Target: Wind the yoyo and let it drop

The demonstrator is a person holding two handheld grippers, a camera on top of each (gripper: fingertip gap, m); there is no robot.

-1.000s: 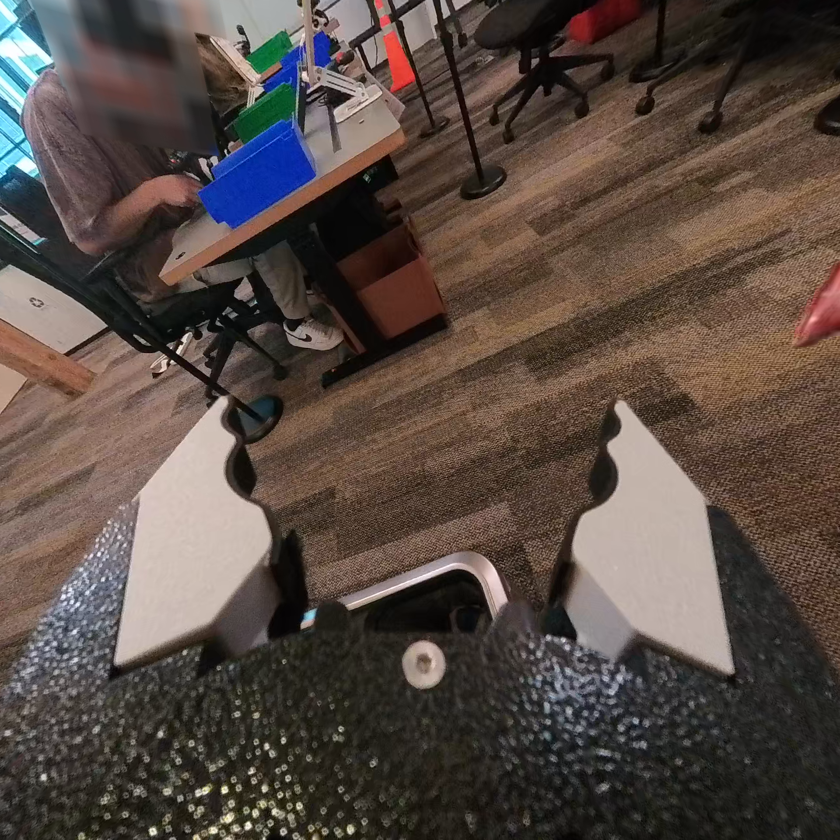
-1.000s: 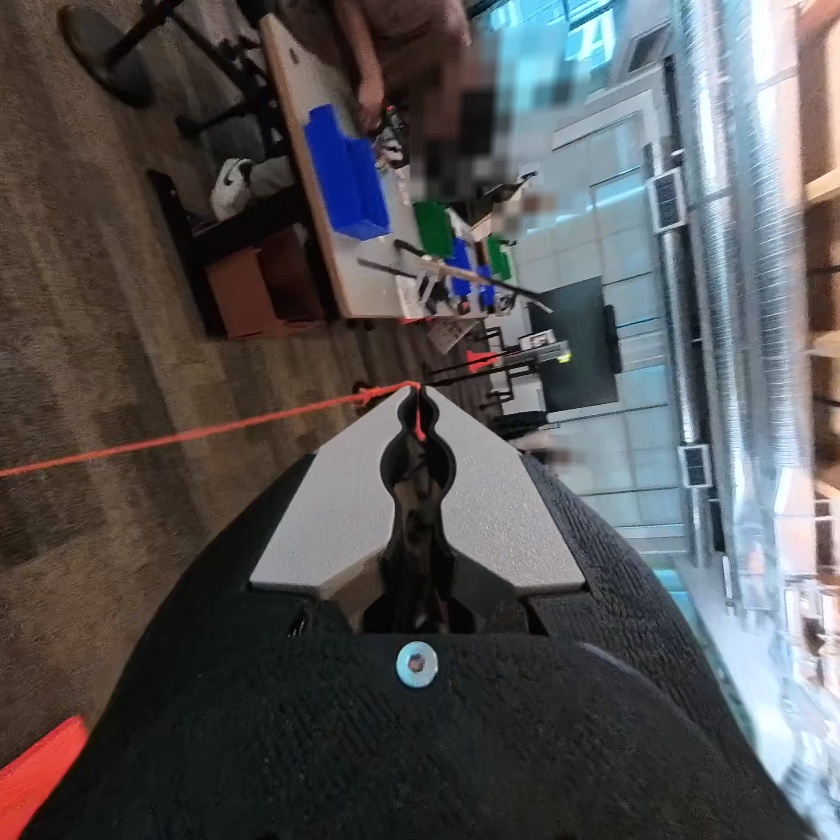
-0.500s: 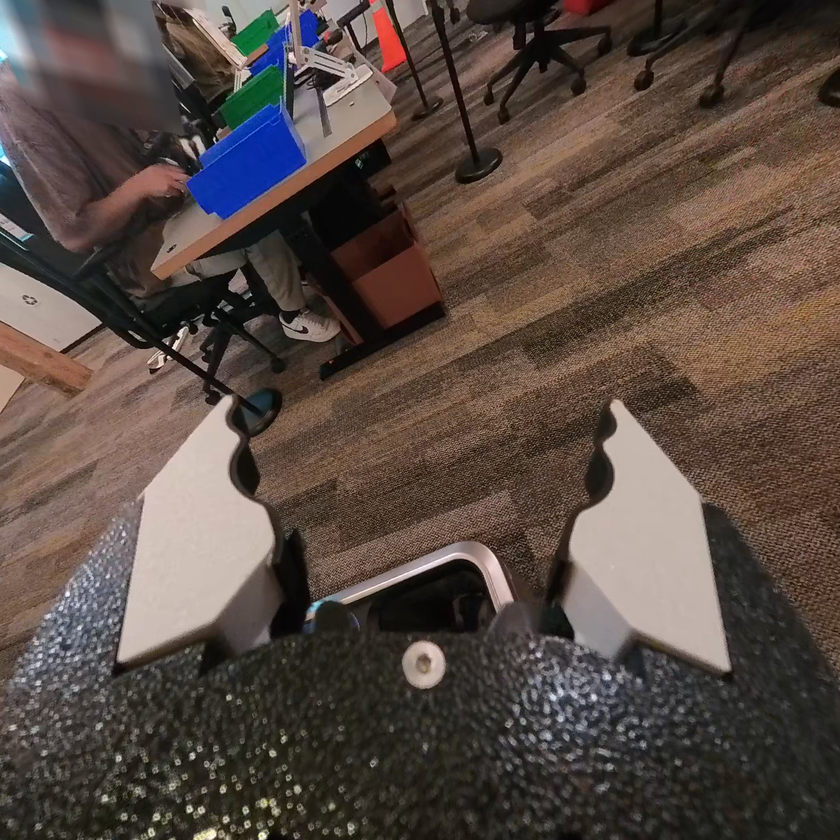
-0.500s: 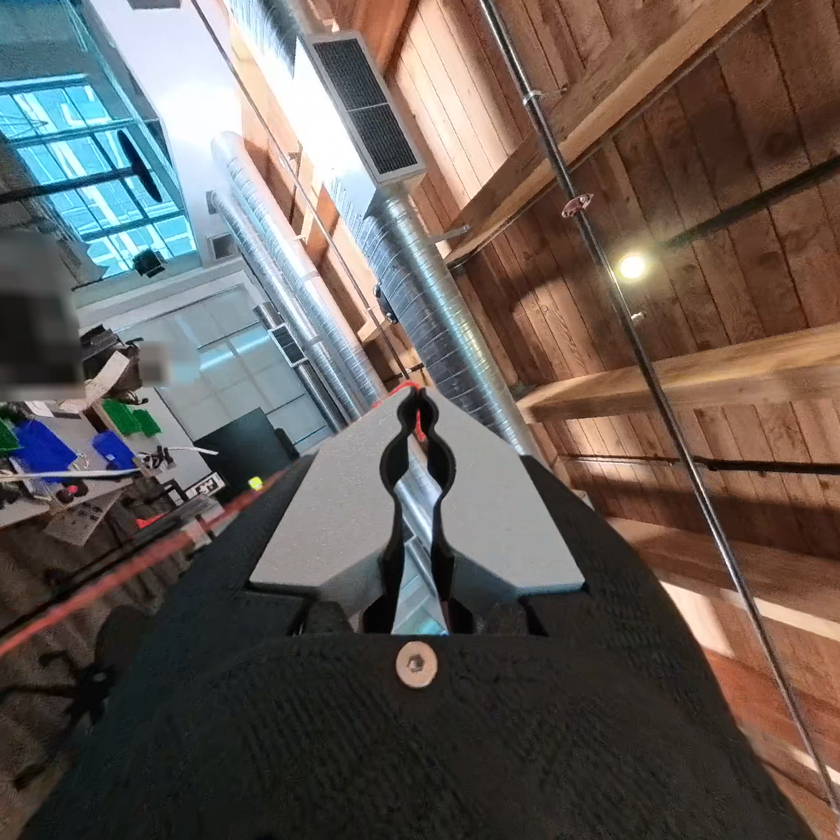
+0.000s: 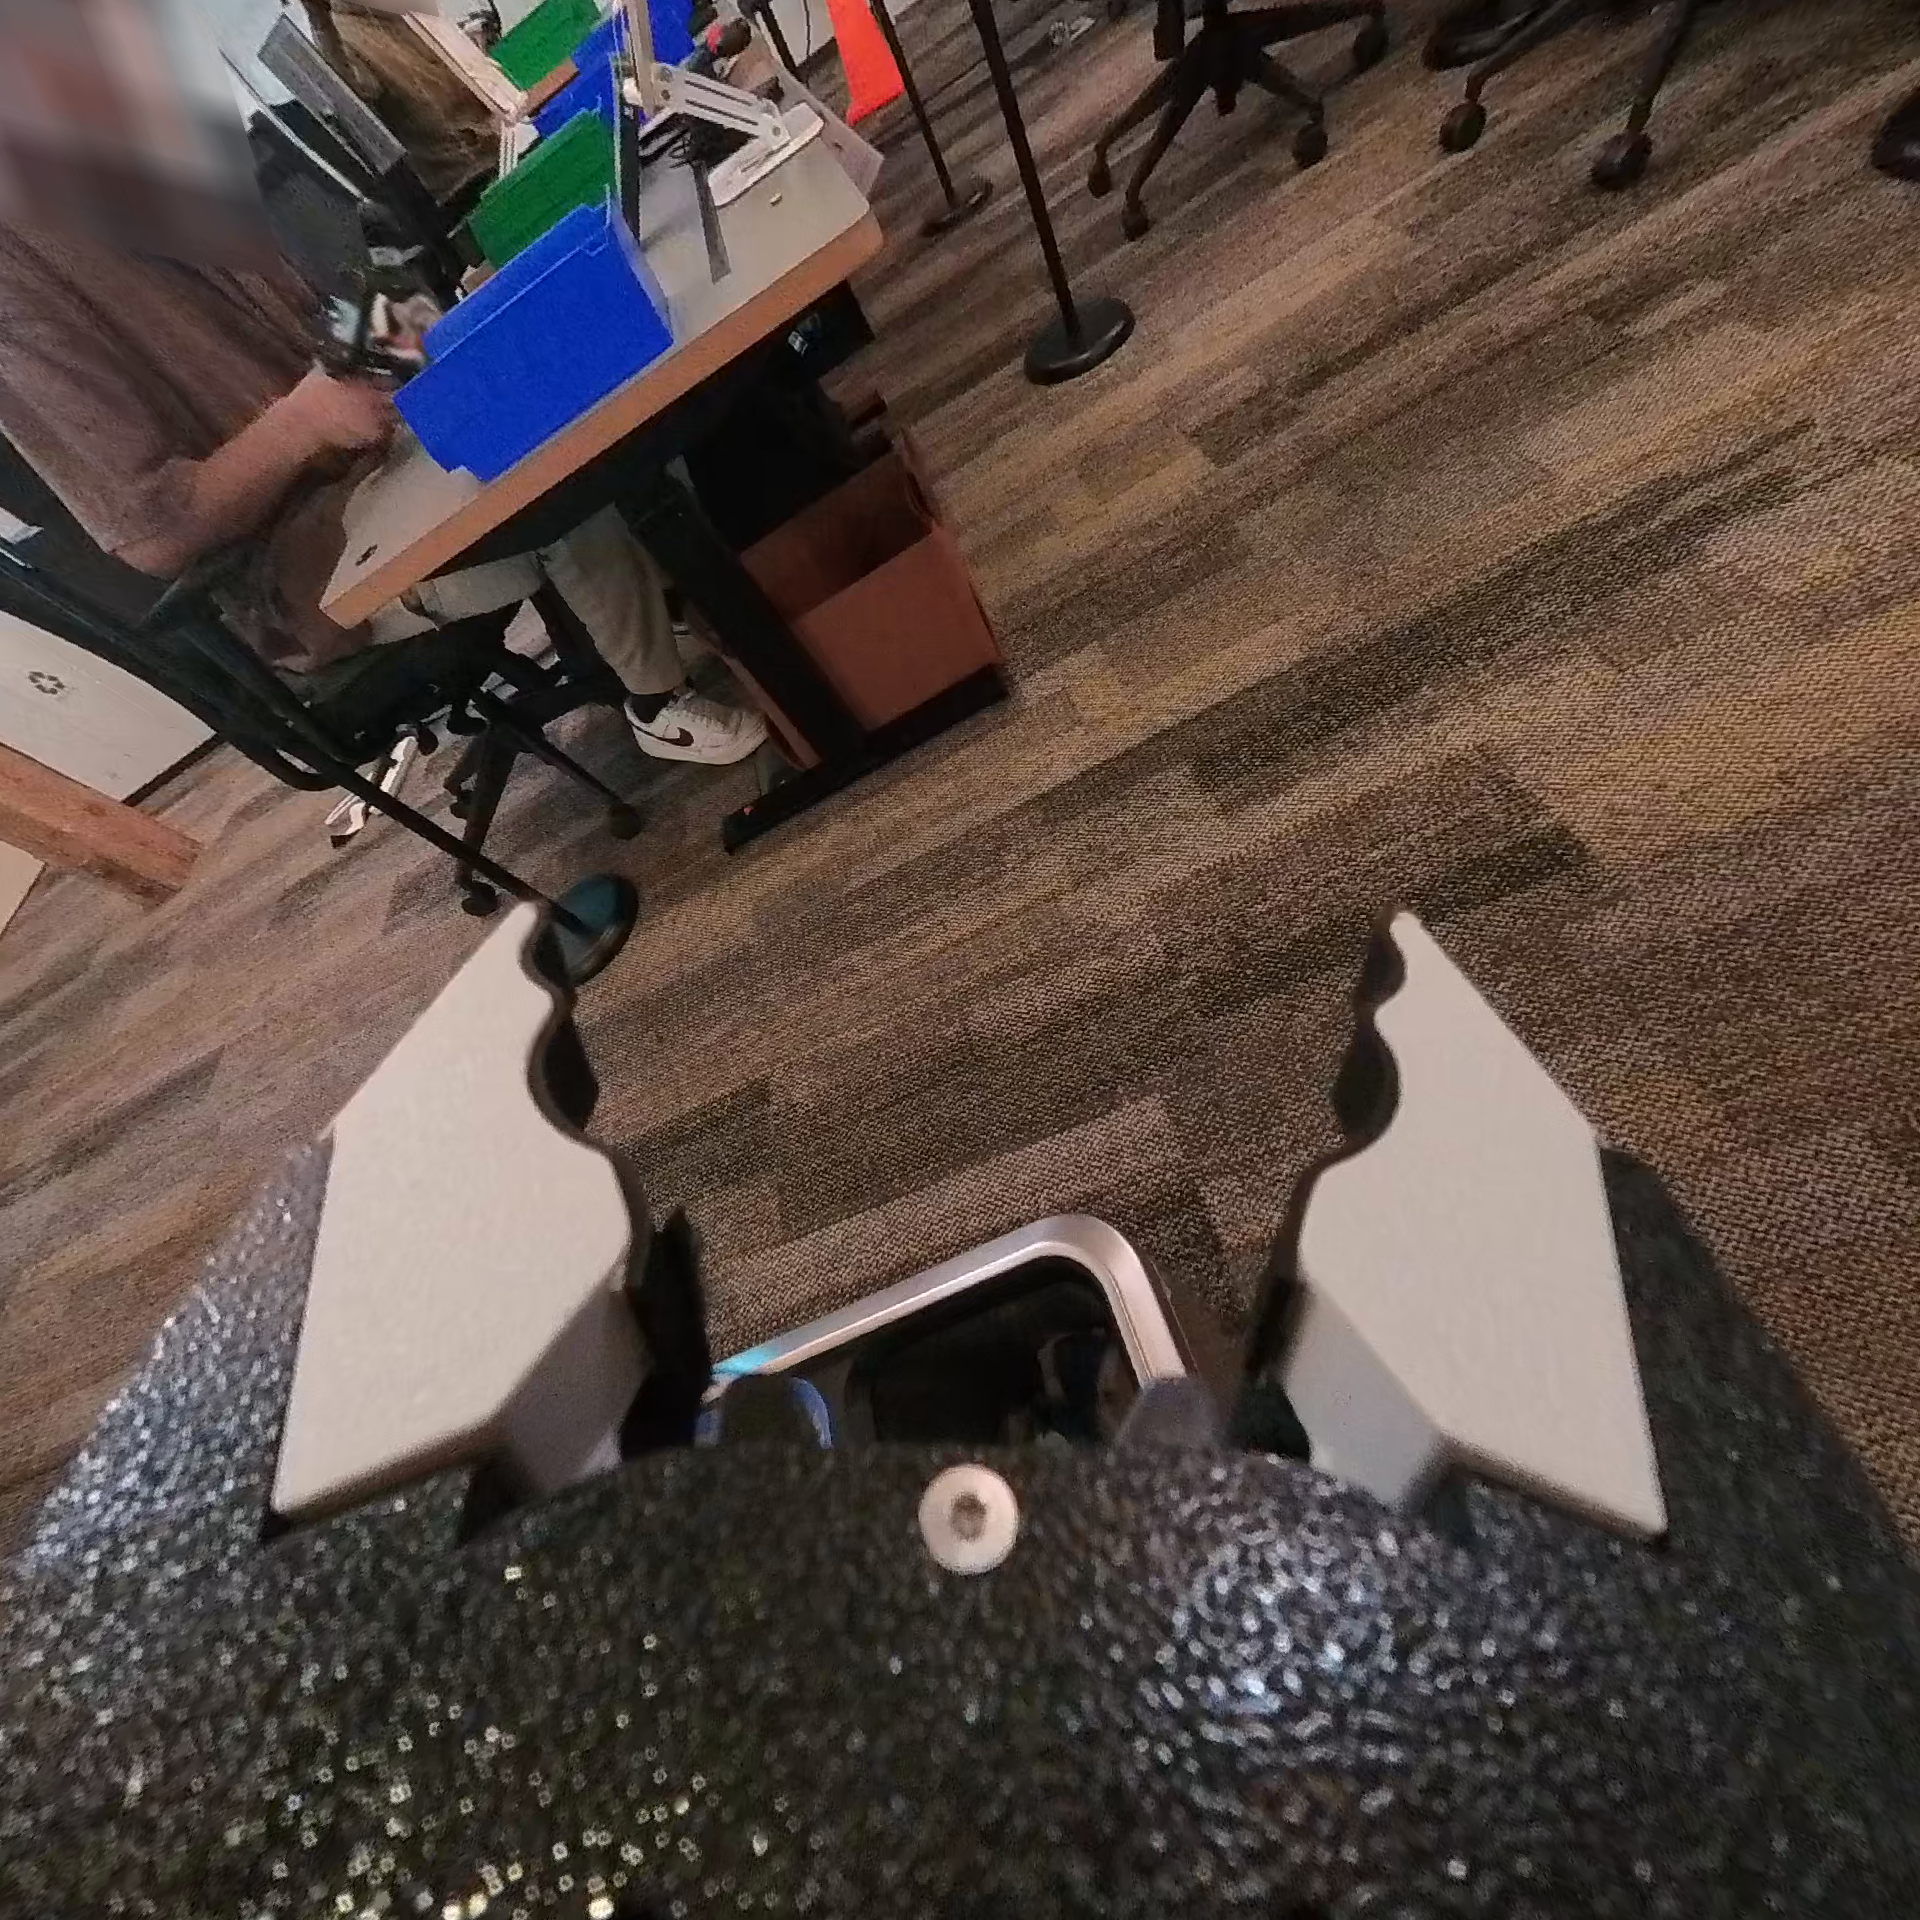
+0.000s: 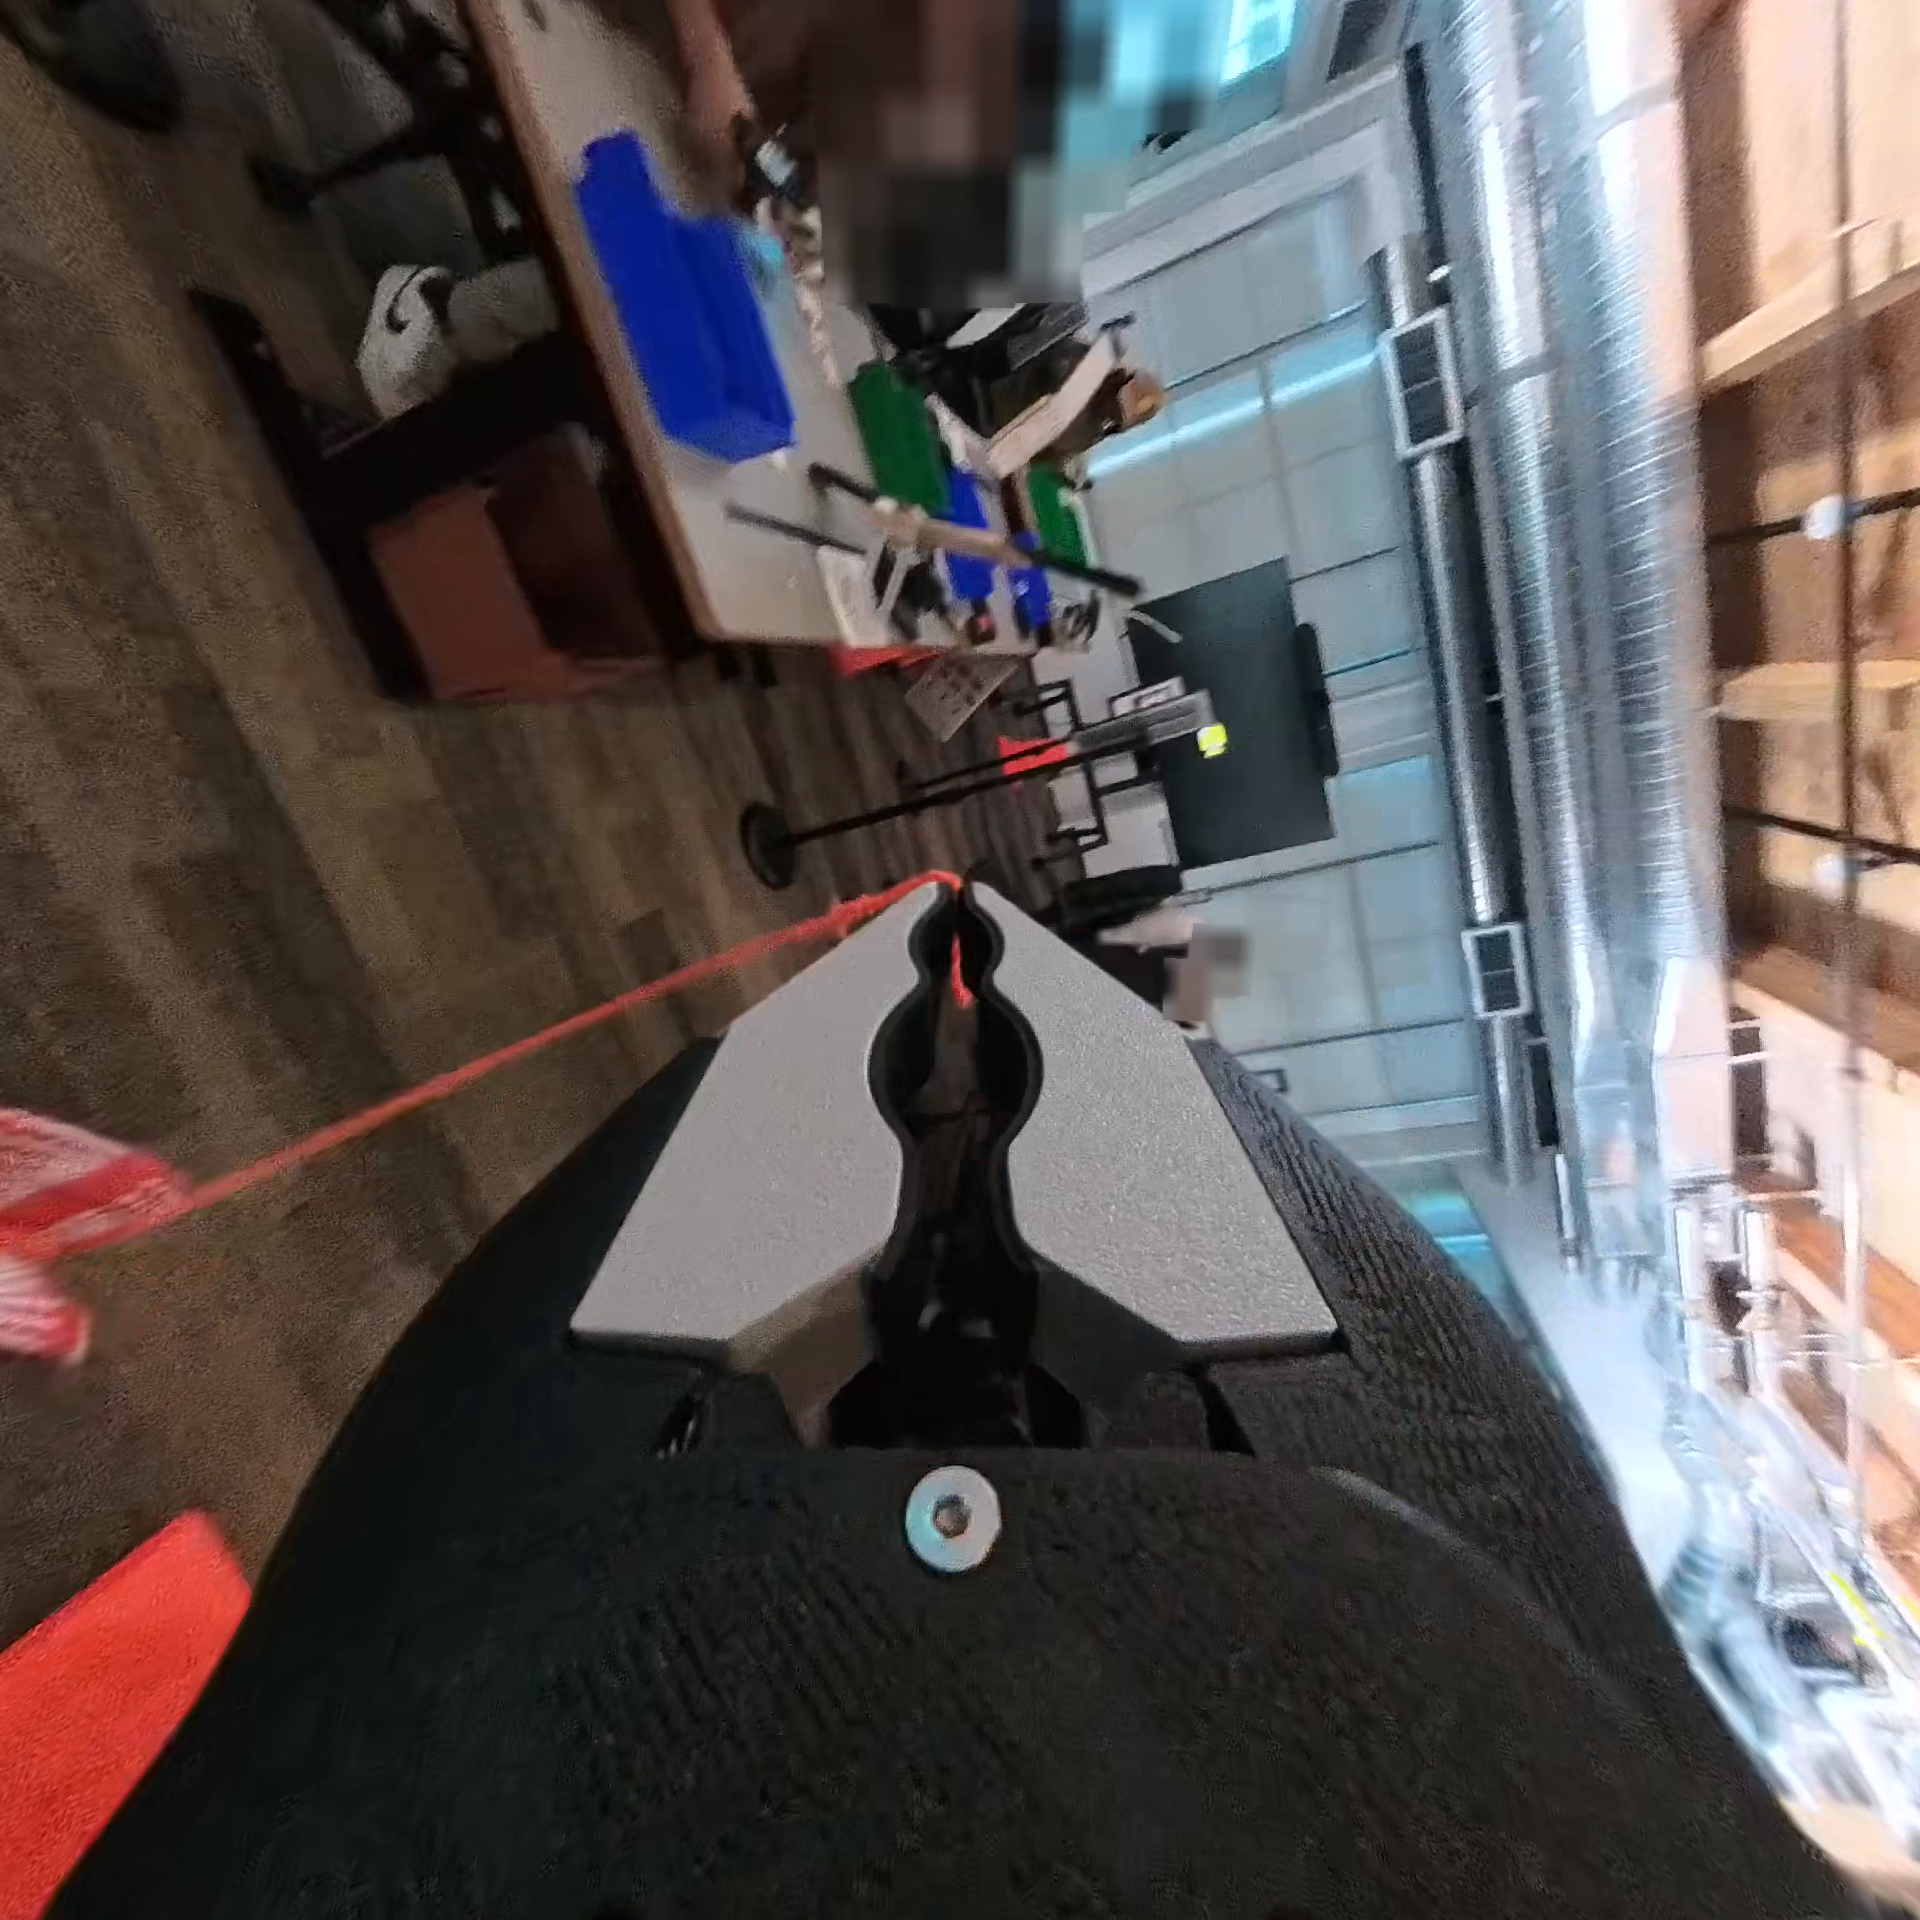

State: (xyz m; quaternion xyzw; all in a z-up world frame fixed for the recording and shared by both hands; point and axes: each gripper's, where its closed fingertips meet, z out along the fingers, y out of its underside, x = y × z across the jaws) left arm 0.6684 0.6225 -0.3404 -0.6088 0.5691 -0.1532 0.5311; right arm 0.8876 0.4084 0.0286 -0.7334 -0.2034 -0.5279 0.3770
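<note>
**Right claw pinching string, yoyo hanging off to the side**

Right claw (image 6: 958,896): tips pressed together, clamped on the red string (image 6: 540,1044) right at the fingertips. String runs taut from there toward the frame's left edge and ends at the yoyo (image 6: 62,1231), a red-and-white blur over the carpet (image 6: 208,831). Yoyo is clear of both claws, well apart from the right one. The view is rolled sideways.

Left claw (image 5: 961,940): spread wide, nothing between the fingers (image 5: 457,1226), pointed down at the carpet. No string or yoyo in this view.

Background: a person (image 5: 156,395) seated at a tabletop (image 5: 727,260) with blue bin (image 5: 540,343) and green bin (image 5: 540,187) on it; brown box (image 5: 873,603) under it.
</note>
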